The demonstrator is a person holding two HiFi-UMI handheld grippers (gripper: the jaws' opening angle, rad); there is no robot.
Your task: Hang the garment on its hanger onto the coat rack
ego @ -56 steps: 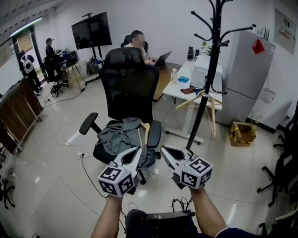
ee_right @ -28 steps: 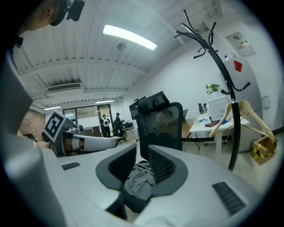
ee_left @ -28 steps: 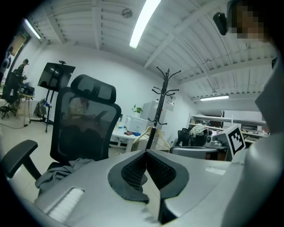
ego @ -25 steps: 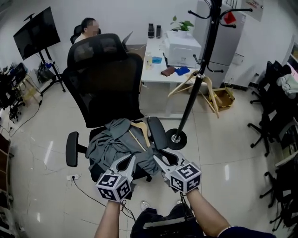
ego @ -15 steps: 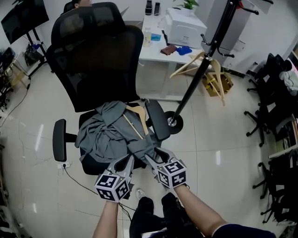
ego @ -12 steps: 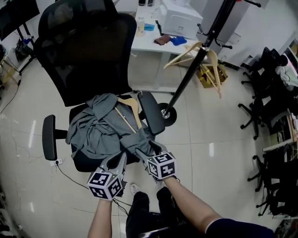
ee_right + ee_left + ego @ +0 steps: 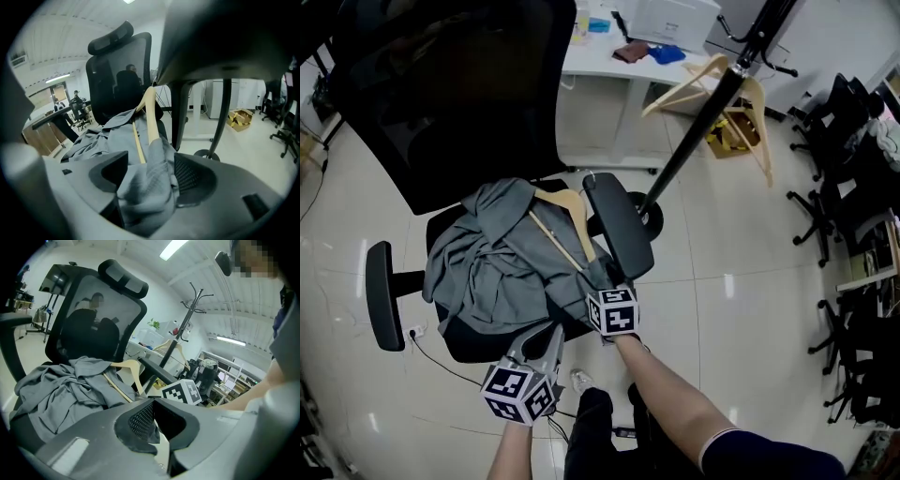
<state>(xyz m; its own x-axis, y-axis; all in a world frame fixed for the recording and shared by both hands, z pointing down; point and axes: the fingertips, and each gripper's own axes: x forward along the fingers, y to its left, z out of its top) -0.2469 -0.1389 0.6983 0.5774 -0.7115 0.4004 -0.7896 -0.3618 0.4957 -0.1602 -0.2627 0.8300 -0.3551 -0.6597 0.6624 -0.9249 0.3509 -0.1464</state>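
Observation:
A grey garment (image 7: 487, 272) lies crumpled on the seat of a black office chair (image 7: 450, 84), with a wooden hanger (image 7: 567, 220) still inside it. My right gripper (image 7: 602, 283) is at the garment's near right corner. Its jaws are opening, with the cloth-covered end of the hanger (image 7: 150, 117) lying loose between them (image 7: 150, 180). My left gripper (image 7: 546, 337) hovers open and holds nothing, just short of the seat's front edge. In the left gripper view the garment (image 7: 56, 390) and hanger (image 7: 129, 369) lie beyond the jaws (image 7: 154, 420). The black coat rack (image 7: 703, 122) stands right of the chair.
The chair's right armrest (image 7: 619, 225) runs beside the hanger, and the rack's round base (image 7: 652, 214) is just behind it. A bare wooden hanger (image 7: 712, 75) hangs on the rack. A white desk (image 7: 609, 47) stands behind, with more chairs (image 7: 853, 187) at far right.
The view has tilted down and closed in on the chair. My right gripper has moved forward onto the garment's corner, ahead of the left one, which stays back by the seat edge.

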